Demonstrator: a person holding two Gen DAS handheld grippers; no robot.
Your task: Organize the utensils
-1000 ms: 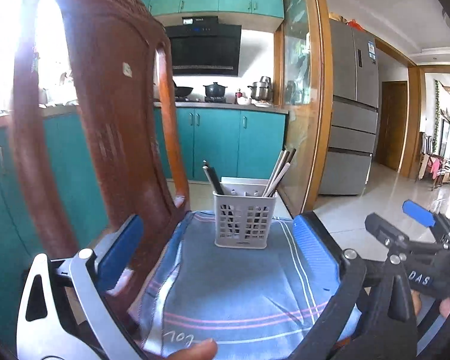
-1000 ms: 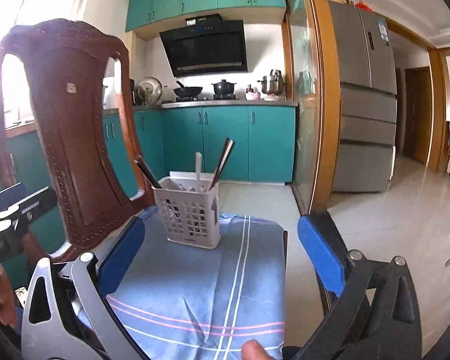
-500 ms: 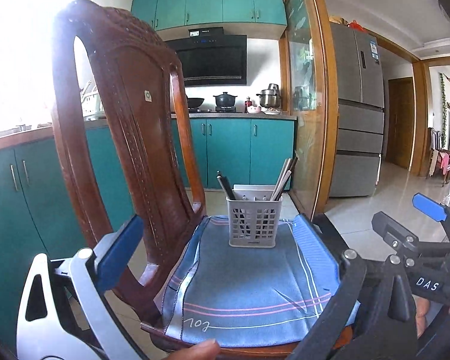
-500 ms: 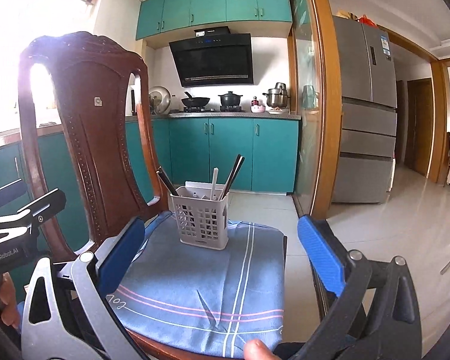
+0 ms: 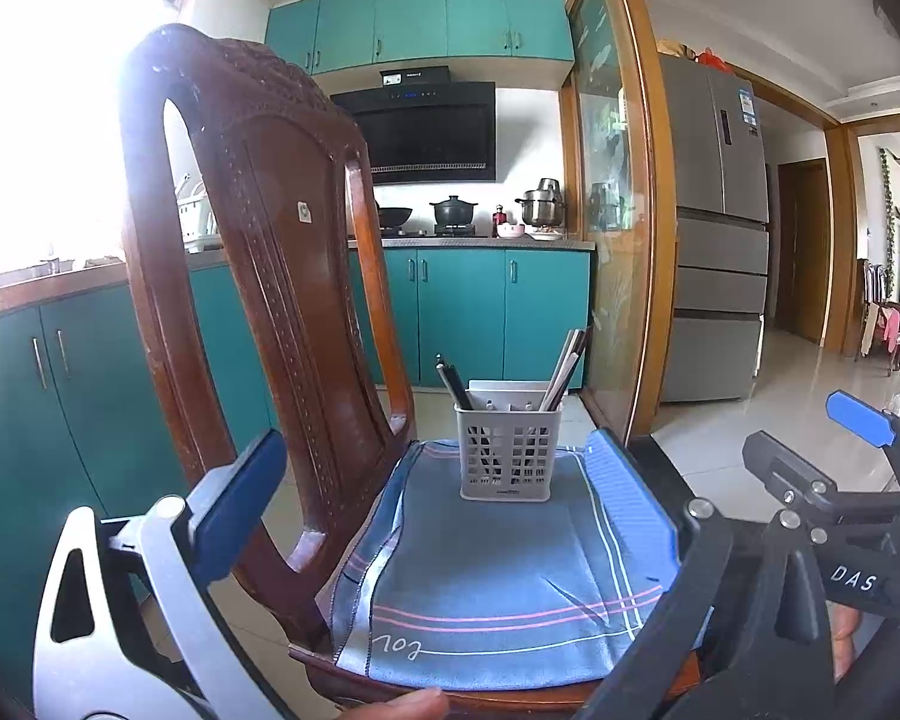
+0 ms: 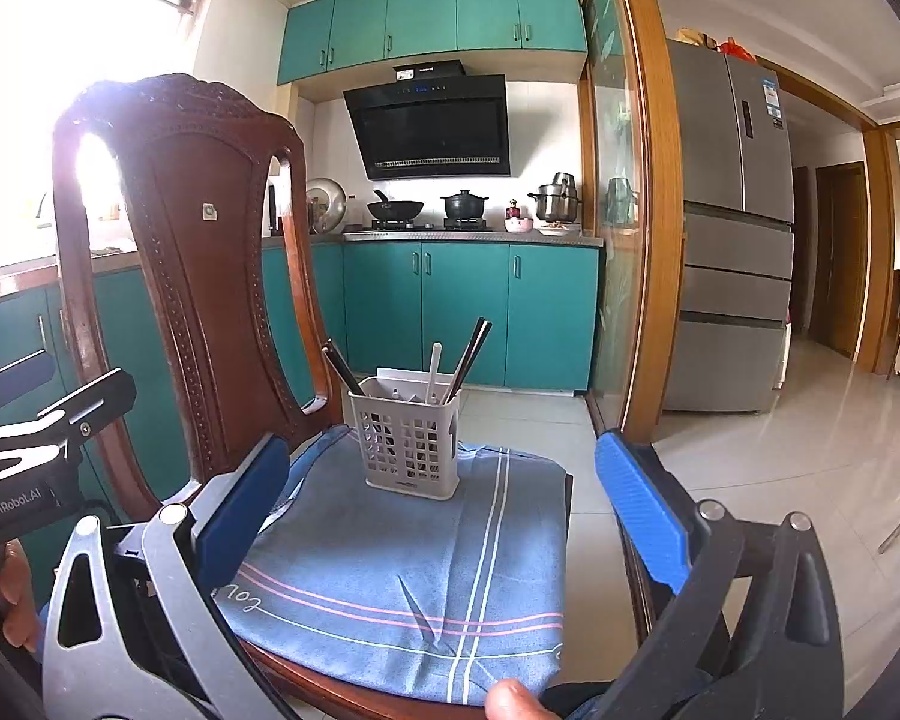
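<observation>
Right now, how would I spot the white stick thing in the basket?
Find the brown chair with a blue cloth on its seat. A pale grid basket stands on the cloth. Dark chopsticks lean out at its sides; the white utensil stands near the middle, the only light one.
</observation>
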